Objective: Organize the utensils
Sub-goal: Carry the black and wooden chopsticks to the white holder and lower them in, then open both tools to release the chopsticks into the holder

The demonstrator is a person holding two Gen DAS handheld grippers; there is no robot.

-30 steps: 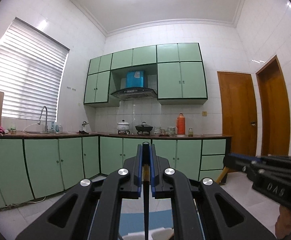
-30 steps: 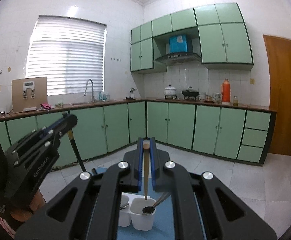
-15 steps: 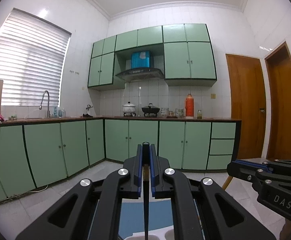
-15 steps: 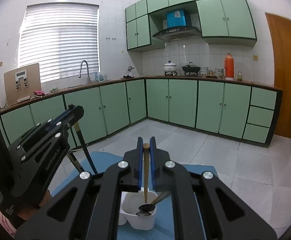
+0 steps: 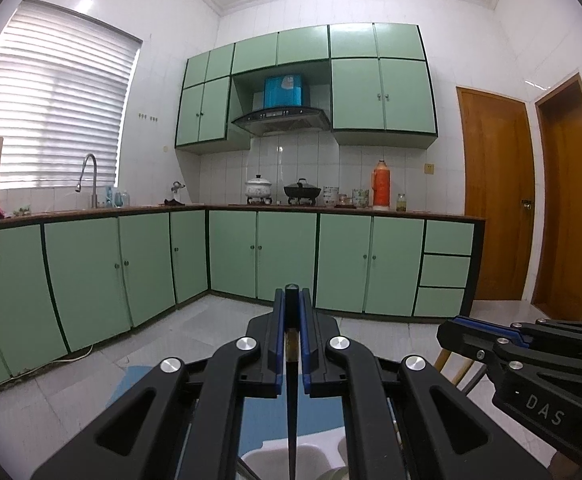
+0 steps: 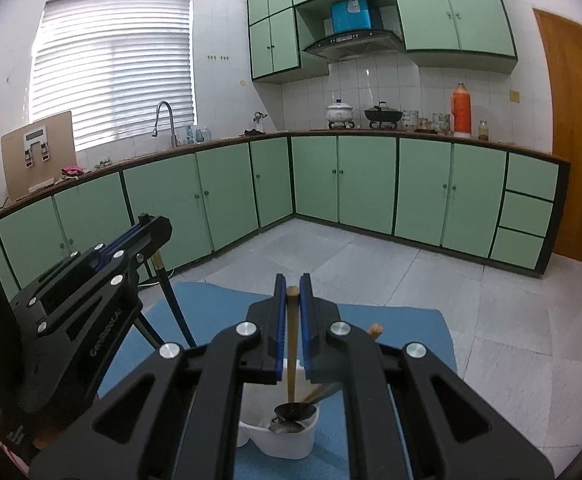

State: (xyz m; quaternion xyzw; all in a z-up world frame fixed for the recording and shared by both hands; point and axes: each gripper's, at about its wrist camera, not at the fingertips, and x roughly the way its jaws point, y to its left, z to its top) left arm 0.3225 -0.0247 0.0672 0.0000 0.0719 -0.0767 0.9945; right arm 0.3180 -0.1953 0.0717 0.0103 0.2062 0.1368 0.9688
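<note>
Left view: dark stick [image 5: 291, 400] runs off the bottom edge, tip unseen; its upper part sits between the blue pads [image 5: 278, 344], so contact is hard to read. White cups [image 5: 279, 458] cut by the bottom edge and masked by gripper links; contents not visible. Right gripper [image 5: 487, 330] cut by the right edge; pale stick [image 5: 443, 358] under it mostly hidden. Right view: wooden stick [image 6: 291, 344] lower end lost in the cup [image 6: 291, 438]; utensils there overlap, count unclear. Left gripper [image 6: 147, 226] body cut by the left edge. Counter jars [image 6: 441, 122] too small to identify.
</note>
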